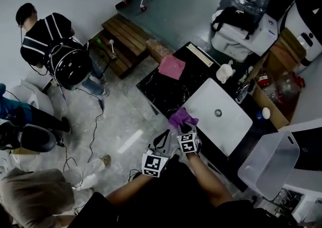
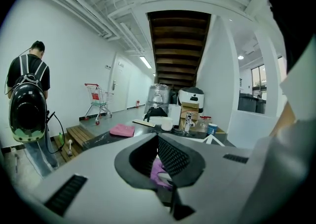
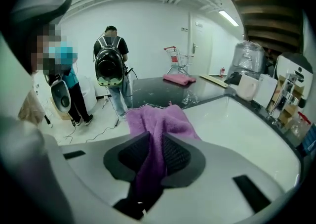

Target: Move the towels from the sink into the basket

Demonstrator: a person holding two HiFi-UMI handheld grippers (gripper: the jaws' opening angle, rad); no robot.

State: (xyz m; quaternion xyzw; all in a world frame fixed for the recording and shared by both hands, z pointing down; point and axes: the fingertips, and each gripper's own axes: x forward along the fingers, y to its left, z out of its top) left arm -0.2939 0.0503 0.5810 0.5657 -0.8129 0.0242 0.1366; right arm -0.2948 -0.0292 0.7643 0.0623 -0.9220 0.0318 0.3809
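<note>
- Right tool (image 3: 154,145): jaws nearly together, clamped on purple towel (image 3: 159,119); cloth pinched between both pads, rest bunched beyond the tips.
- Purple towel at the corner of the white sink (image 1: 224,121) nearest the person, next to the black table (image 1: 163,93); contact with the rim not clear.
- Left tool (image 2: 158,145): jaws a narrow gap apart, nothing gripped; purple cloth visible through the gap, just beyond.
- Pink towel (image 1: 172,66) flat on the table, well apart from the sink.
- Clear basket (image 1: 269,164) to the right, past the sink.
</note>
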